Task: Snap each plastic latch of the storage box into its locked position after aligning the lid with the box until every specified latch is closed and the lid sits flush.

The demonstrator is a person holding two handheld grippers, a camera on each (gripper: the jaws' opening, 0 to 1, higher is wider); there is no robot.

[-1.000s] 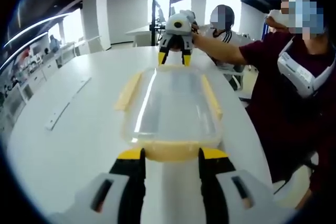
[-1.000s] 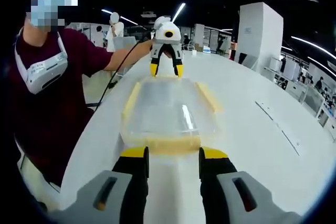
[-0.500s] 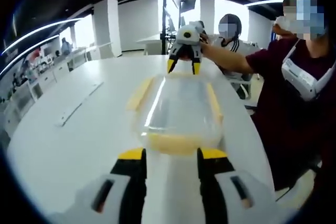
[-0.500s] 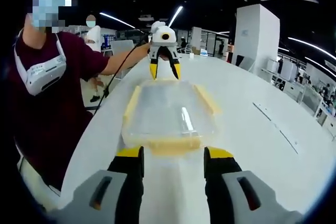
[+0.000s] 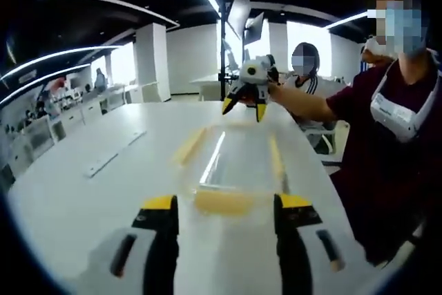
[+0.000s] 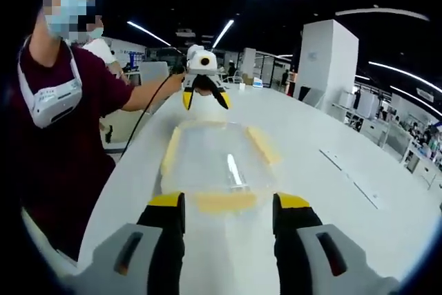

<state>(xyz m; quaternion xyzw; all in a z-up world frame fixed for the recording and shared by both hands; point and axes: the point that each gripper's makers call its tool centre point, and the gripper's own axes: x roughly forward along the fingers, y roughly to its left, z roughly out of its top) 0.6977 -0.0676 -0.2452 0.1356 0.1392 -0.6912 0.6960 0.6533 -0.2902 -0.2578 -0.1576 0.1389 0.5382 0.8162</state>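
The left gripper (image 5: 226, 206) has its jaws wide apart and holds nothing; the clear storage box (image 5: 235, 164) lies on the white table (image 5: 83, 198) just ahead of its tips, one yellow end latch (image 5: 222, 202) between them. The right gripper (image 6: 228, 206) is equally spread and empty, facing the opposite end of the box.

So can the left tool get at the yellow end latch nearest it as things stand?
Probably yes. In the left gripper view the left tool is open, its jaws either side of the near latch, with bare table around and nothing between. The right tool is at the box's far end.
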